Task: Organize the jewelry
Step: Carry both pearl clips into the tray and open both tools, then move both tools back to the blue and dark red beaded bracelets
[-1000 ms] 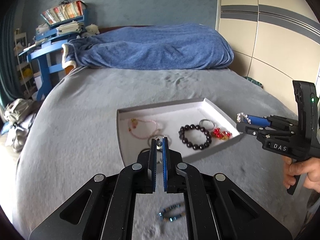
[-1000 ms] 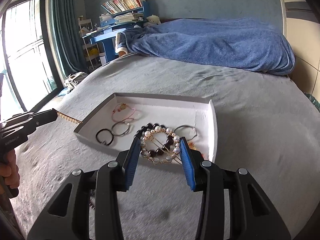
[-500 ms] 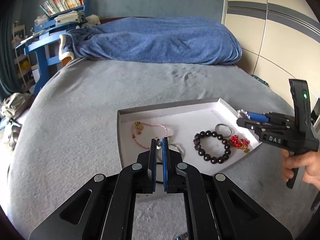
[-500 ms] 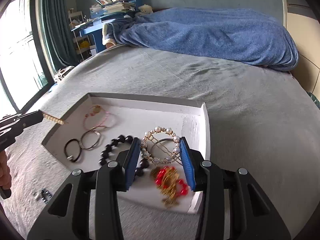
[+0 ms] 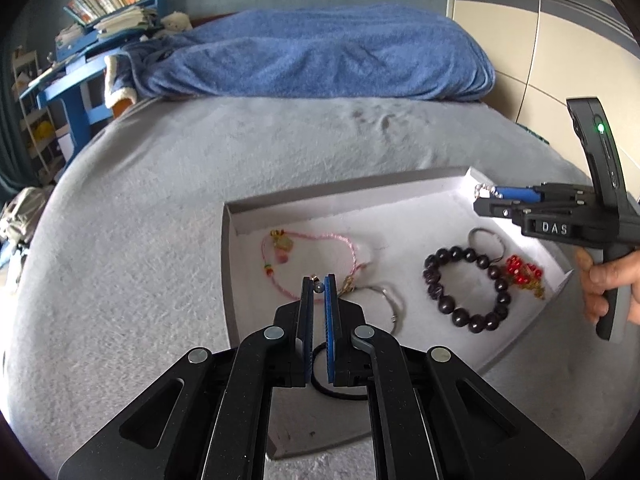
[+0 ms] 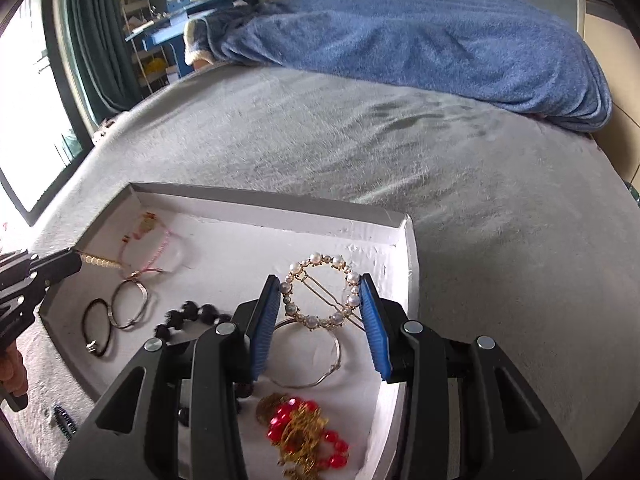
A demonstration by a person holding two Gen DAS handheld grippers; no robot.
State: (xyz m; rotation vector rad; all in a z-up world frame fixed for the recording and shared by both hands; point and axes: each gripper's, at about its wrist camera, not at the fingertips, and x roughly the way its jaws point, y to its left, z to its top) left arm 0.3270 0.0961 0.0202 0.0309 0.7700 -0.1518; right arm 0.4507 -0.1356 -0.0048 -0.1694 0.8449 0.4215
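A white tray [image 5: 360, 190] with a grey rim lies on the grey bed. My left gripper [image 5: 319, 284] hovers over its left half, shut on a short strand of cream pearls [image 6: 100, 261]. My right gripper [image 6: 320, 284] hangs above the tray's right side, shut on a round pearl hair clip [image 6: 318, 292]. In the tray lie a pink cord bracelet [image 5: 312, 240], a dark bead bracelet [image 5: 466, 288], a red-and-gold piece [image 6: 304, 432], a silver bangle [image 6: 130, 304], a black hair tie [image 6: 98, 332] and a thin silver hoop [image 6: 308, 364].
A small dark beaded item [image 6: 64, 422] lies on the bed just outside the tray's near left corner. A blue blanket [image 5: 320, 56] is heaped at the far end of the bed. A blue shelf with books [image 5: 108, 4] stands beyond it at the left.
Both grippers have moved forward and down, from the tray's near edge to above its inside. Each keeps the same hold on its piece.
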